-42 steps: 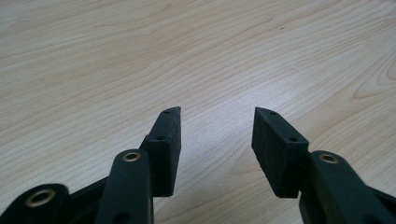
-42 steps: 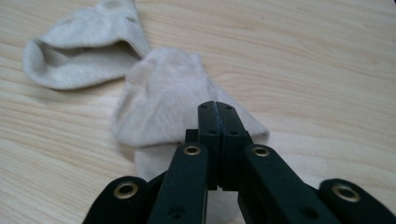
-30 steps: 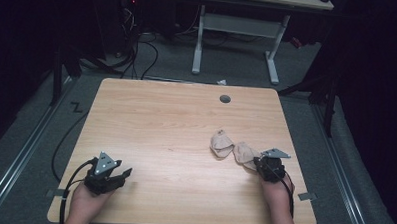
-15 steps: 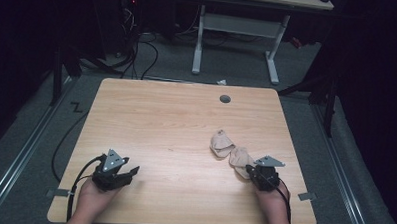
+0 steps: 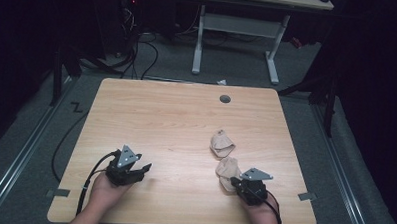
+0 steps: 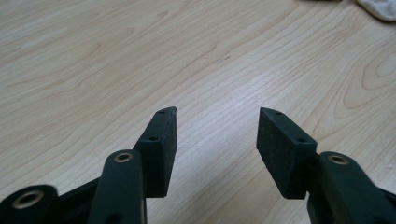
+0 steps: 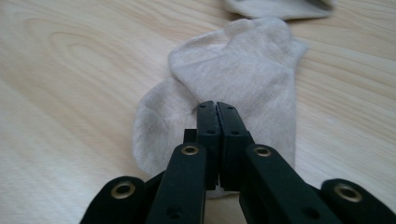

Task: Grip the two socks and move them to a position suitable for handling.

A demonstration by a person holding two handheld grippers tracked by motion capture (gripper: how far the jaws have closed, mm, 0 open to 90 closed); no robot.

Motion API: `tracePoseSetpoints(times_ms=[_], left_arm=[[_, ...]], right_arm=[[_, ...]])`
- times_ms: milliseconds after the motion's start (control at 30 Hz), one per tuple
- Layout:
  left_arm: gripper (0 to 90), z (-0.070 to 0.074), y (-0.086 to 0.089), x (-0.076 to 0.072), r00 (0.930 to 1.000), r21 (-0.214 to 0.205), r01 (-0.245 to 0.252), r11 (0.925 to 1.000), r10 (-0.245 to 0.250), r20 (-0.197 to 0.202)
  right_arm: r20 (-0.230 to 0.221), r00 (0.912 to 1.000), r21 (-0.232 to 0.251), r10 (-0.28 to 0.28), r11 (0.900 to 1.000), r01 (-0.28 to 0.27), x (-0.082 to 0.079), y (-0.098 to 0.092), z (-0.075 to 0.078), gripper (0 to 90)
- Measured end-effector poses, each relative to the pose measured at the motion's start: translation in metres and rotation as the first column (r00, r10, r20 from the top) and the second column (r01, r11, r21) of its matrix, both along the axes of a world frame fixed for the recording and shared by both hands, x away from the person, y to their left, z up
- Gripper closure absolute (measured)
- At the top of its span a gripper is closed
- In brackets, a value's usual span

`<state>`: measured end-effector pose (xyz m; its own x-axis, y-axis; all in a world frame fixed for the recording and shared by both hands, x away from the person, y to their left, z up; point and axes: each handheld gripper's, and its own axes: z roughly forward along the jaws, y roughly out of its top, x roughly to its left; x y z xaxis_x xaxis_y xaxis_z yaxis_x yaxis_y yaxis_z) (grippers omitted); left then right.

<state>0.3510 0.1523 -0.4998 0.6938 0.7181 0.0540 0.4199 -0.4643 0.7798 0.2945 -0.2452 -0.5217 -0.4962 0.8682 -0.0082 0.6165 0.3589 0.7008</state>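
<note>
Two beige ankle socks lie on the right half of the wooden table (image 5: pixel 176 121). The far sock (image 5: pixel 222 143) rests flat by itself. The near sock (image 5: pixel 228 169) (image 7: pixel 238 74) lies crumpled right in front of my right gripper (image 5: pixel 235 182) (image 7: pixel 217 106), whose jaws are pressed together on the sock's near edge. At the front left my left gripper (image 5: pixel 140 171) (image 6: pixel 217 119) stands open just above bare wood, with nothing between its fingers. A corner of a sock (image 6: pixel 380 8) shows far off in the left gripper view.
A round grey cable hole (image 5: pixel 225 99) sits near the table's far edge. Beyond the table there is dark floor with cables (image 5: pixel 139 45) and the white legs of another desk (image 5: pixel 237 28). Tape marks (image 5: pixel 305 197) sit near the front corners.
My right gripper has drawn back toward the front edge and leftward, and the near sock has come with it, away from the far sock. The left gripper shifted slightly rightward.
</note>
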Motion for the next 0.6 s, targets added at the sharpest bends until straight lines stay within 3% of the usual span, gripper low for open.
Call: tracePoseSetpoints(times_ms=[333, 600], left_arm=[[47.9, 0.000, 0.003, -0.002, 1.0000, 0.006, -0.005, 1.0000, 0.005, 0.000], [47.8, -0.001, 0.020, -0.009, 0.9984, -0.002, -0.055, 0.9985, 0.055, -0.012]], right_arm=[[0.006, 0.9954, -0.021, 0.096, 0.9952, -0.095, -0.002, 0.032, 0.001, 86.0], [0.096, 0.9875, -0.017, 0.125, 0.9921, -0.124, 0.002, 0.044, 0.019, 82.4]])
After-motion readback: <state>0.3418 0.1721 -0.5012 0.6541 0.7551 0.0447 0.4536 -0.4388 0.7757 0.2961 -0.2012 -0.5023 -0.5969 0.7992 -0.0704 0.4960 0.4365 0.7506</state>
